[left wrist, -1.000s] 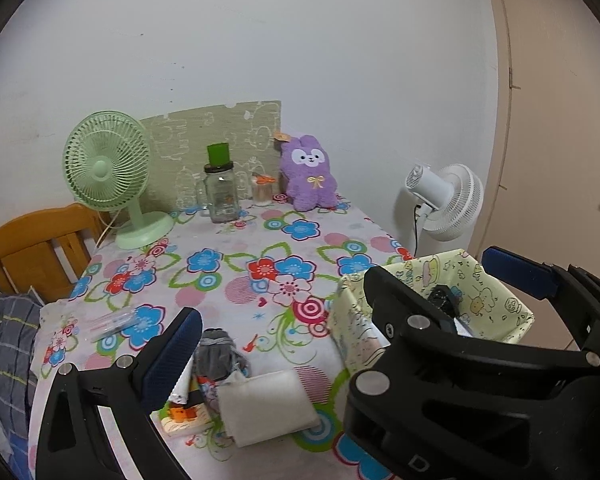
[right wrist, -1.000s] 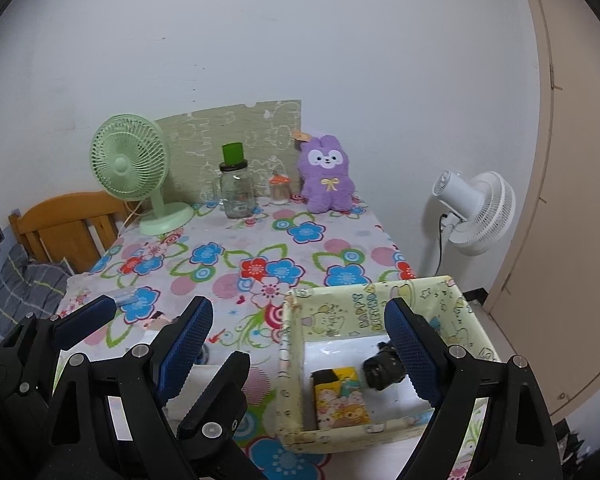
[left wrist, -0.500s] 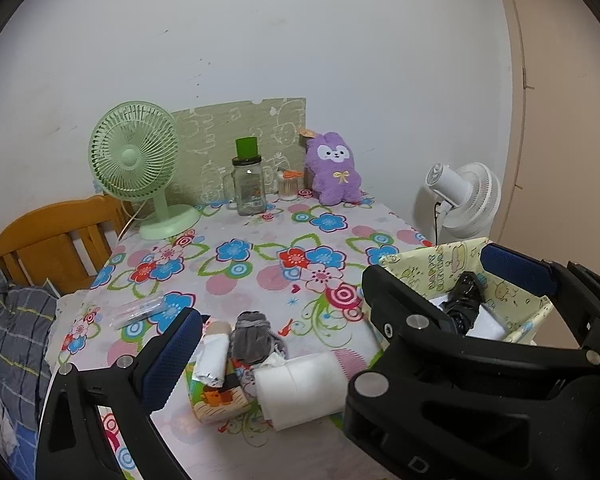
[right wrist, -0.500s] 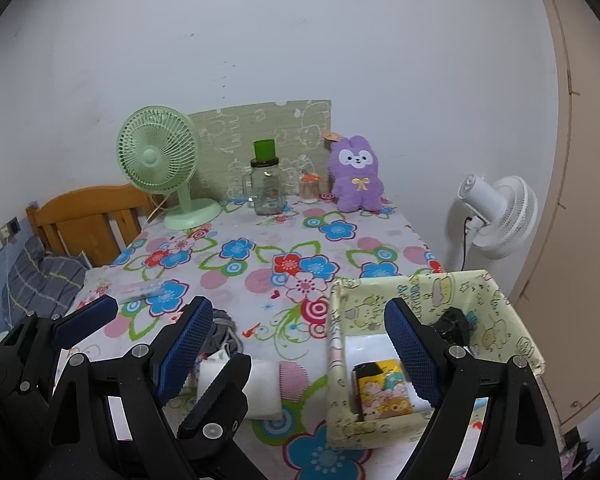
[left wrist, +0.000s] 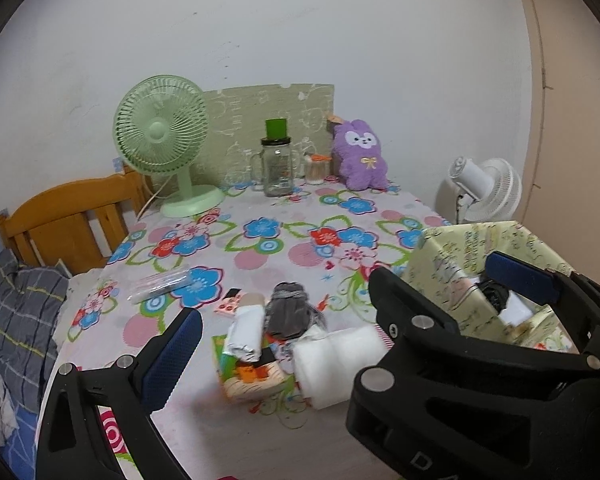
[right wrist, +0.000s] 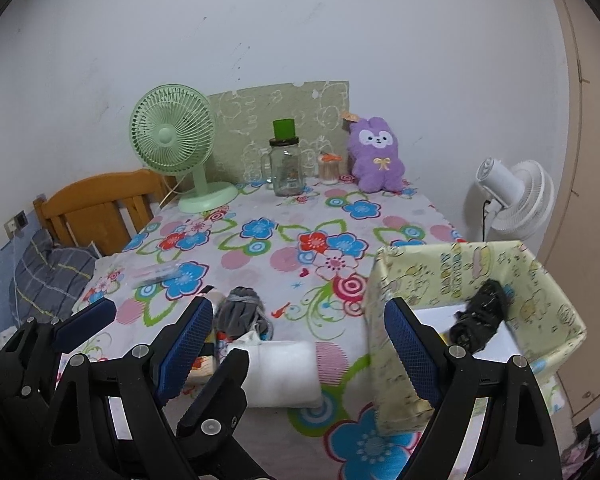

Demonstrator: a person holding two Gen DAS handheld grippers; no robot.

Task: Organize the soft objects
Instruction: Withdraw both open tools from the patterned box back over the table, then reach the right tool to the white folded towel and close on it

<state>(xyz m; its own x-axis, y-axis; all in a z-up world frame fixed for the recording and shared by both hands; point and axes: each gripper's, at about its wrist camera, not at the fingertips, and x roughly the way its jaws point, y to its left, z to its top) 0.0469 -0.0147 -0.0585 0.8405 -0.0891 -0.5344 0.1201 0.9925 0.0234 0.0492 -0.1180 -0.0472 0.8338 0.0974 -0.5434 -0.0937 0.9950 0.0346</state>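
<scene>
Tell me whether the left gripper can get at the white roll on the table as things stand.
Probably yes. The left gripper is open and empty, and the white roll lies just ahead of it with its top uncovered; the gray bundle only crowds its far side.

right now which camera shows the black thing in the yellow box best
The right wrist view: the black bundle leans on the yellow box wall, seen nearly whole. In the left wrist view it is mostly hidden behind the right gripper and the box wall.
</scene>
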